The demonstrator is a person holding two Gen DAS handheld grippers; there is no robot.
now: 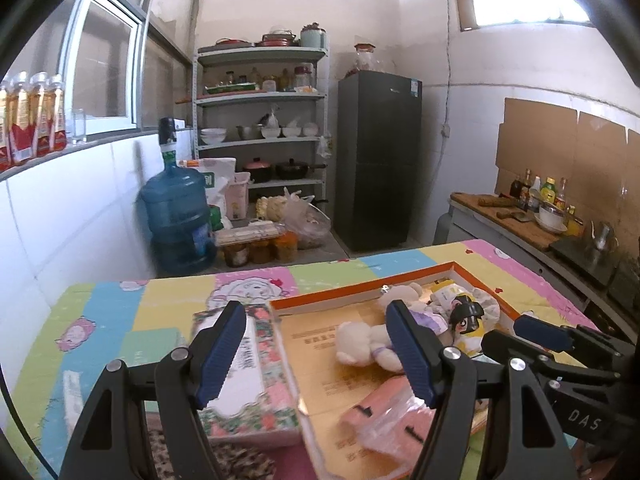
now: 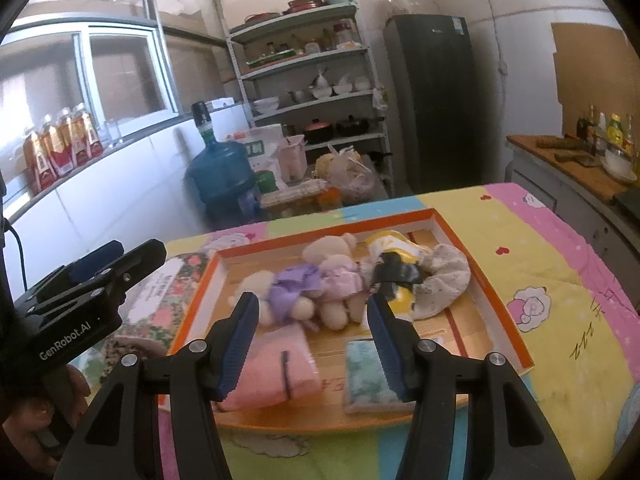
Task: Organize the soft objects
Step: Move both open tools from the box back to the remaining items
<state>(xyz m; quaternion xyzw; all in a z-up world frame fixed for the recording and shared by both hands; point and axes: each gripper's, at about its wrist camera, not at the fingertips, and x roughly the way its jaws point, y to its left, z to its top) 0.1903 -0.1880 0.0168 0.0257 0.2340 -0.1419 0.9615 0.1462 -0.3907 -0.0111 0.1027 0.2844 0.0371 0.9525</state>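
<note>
My left gripper (image 1: 316,350) hangs above the near left part of the shallow orange-rimmed cardboard tray (image 2: 486,280), its blue-padded jaws spread wide with nothing between them. My right gripper (image 2: 312,344) hovers over the tray's near edge, jaws likewise parted and empty. The tray lies on the pastel patchwork cartoon-print cloth (image 2: 560,280) covering the table, its long axis running from near left to far right in my right view. Inside it, the cream plush bear in a lilac dress (image 2: 288,292) lies on its side along that same line, with a second cream bear in a pink dress (image 2: 336,280) pressed against it. Just beyond them are the yellow-clad doll with black hair (image 2: 396,276) and a pale speckled fabric bundle (image 2: 444,280) touching it. Nearer me, the folded pink cloth in a clear wrapper (image 2: 276,364) lies lengthwise toward my gripper, and a small pale-green patterned packet (image 2: 366,376) lies beside it to the right. My right view takes in the whole tray and the green packet, which my left view does not show; it also catches my left gripper from the side and the hand (image 2: 44,412) that holds it. My left view shows the floral-printed tissue box (image 1: 256,380) clearly, just outside the tray's left wall, its long axis parallel to that wall, and a dark leopard-patterned fabric (image 1: 236,460) near its closer end. It also shows my right gripper at the right edge.
</note>
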